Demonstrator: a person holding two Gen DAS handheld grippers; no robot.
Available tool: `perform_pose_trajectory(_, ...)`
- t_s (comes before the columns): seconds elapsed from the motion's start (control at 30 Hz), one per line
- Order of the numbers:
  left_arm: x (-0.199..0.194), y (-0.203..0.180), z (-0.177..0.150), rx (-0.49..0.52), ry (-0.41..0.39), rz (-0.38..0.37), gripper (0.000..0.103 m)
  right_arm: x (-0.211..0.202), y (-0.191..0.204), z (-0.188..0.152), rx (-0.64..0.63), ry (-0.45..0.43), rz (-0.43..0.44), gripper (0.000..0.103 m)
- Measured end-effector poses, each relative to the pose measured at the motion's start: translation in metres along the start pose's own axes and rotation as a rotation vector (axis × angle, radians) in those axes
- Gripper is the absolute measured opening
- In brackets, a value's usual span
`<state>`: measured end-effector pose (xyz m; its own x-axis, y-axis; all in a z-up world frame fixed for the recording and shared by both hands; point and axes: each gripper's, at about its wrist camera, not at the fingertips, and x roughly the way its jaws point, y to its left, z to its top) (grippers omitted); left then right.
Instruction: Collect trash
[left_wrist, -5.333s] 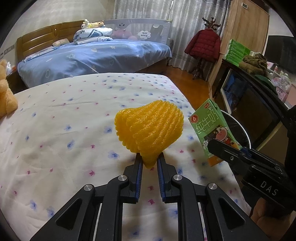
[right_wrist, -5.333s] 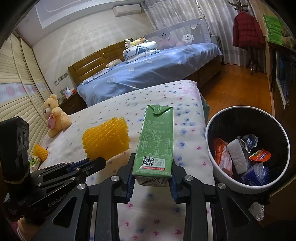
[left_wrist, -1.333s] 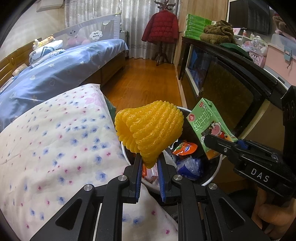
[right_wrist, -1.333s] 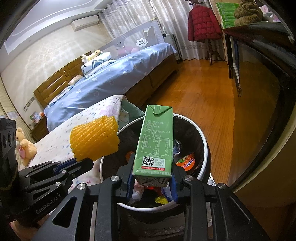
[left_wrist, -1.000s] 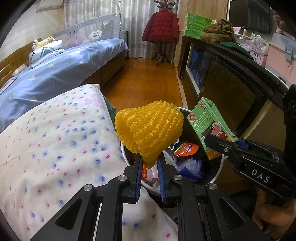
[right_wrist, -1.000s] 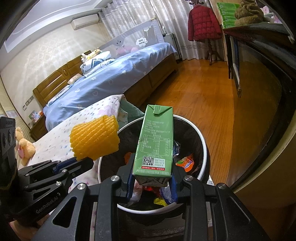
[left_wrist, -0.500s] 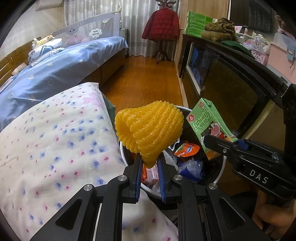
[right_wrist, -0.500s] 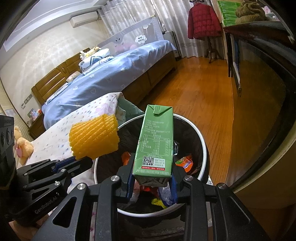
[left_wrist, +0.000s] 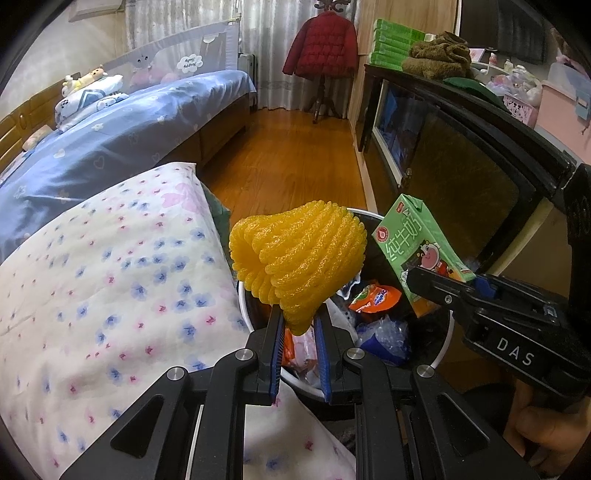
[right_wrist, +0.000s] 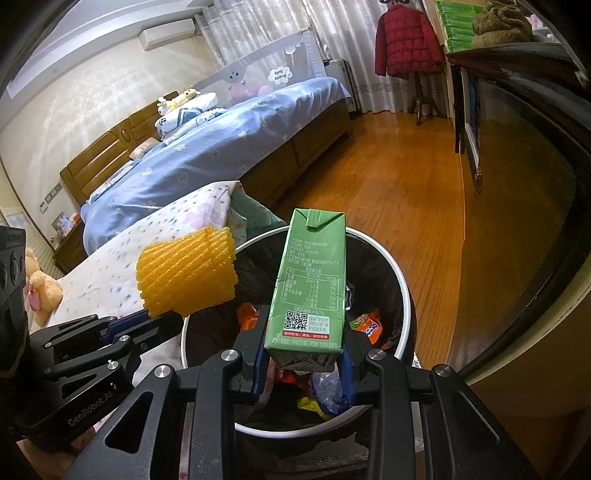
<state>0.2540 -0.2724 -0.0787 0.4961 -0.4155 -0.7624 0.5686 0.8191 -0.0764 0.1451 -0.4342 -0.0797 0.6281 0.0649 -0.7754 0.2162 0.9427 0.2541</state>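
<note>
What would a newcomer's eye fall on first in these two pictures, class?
First, the bright yellow foam net pinched in the left claw, held above the white bin. Next, the green milk carton, upright in the right claw over the same bin, with colourful wrappers lying inside.

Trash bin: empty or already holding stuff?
Partly filled. The trash bin already holds wrappers and plastic bags on its black liner; how deep, cannot tell.

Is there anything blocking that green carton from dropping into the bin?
Nothing visible. The right gripper holds the green carton above the open bin, which has no lid. Wrappers lie inside it. The yellow foam net in the left gripper hangs beside the carton, apart from it.
</note>
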Motion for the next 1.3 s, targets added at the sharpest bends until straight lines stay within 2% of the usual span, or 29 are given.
perform_pose_trajectory(0.3, 0.004, -0.001, 0.003, 0.004, 0.016, -0.006, 0.015, 0.002, -0.004, 0.001, 0.005, 0.015, -0.006, 0.031)
perform_pose_trajectory(0.43, 0.004, -0.002, 0.004, -0.001, 0.024, -0.013, 0.022, 0.006, -0.004, 0.004, 0.019, 0.024, 0.001, 0.032)
perform_pose_trajectory(0.57, 0.0, -0.001, 0.002, -0.001, 0.013, -0.002, 0.033, 0.005, -0.01, 0.005, 0.042, 0.031, 0.005, 0.041)
perform_pose_trajectory(0.73, -0.016, 0.008, -0.008, -0.021, -0.016, 0.012, 0.039, -0.005, -0.007, 0.002, 0.045, 0.016, 0.01, 0.042)
perform_pose_trajectory(0.8, -0.026, 0.015, -0.014, -0.046, -0.03, 0.016, 0.047, -0.009, -0.004, 0.001, 0.047, 0.009, 0.016, 0.043)
perform_pose_trajectory(0.83, -0.031, 0.018, -0.017, -0.06, -0.039, 0.015, 0.048, -0.012, -0.003, 0.001, 0.047, 0.004, 0.02, 0.044)
perform_pose_trajectory(0.93, -0.049, 0.03, -0.027, -0.1, -0.064, 0.017, 0.048, -0.02, 0.006, 0.0, 0.04, -0.014, 0.03, 0.049)
perform_pose_trajectory(1.03, -0.071, 0.044, -0.042, -0.15, -0.102, 0.033, 0.056, -0.028, 0.018, -0.004, 0.032, -0.031, 0.044, 0.056)
perform_pose_trajectory(1.1, -0.083, 0.052, -0.051, -0.174, -0.121, 0.042, 0.057, -0.034, 0.029, -0.008, 0.018, -0.044, 0.043, 0.067)
perform_pose_trajectory(1.17, -0.096, 0.06, -0.063, -0.196, -0.135, 0.064, 0.059, -0.042, 0.043, -0.013, 0.004, -0.069, 0.056, 0.074)
perform_pose_trajectory(1.3, -0.12, 0.075, -0.085, -0.235, -0.16, 0.104, 0.062, -0.05, 0.067, -0.024, -0.019, -0.101, 0.078, 0.08)
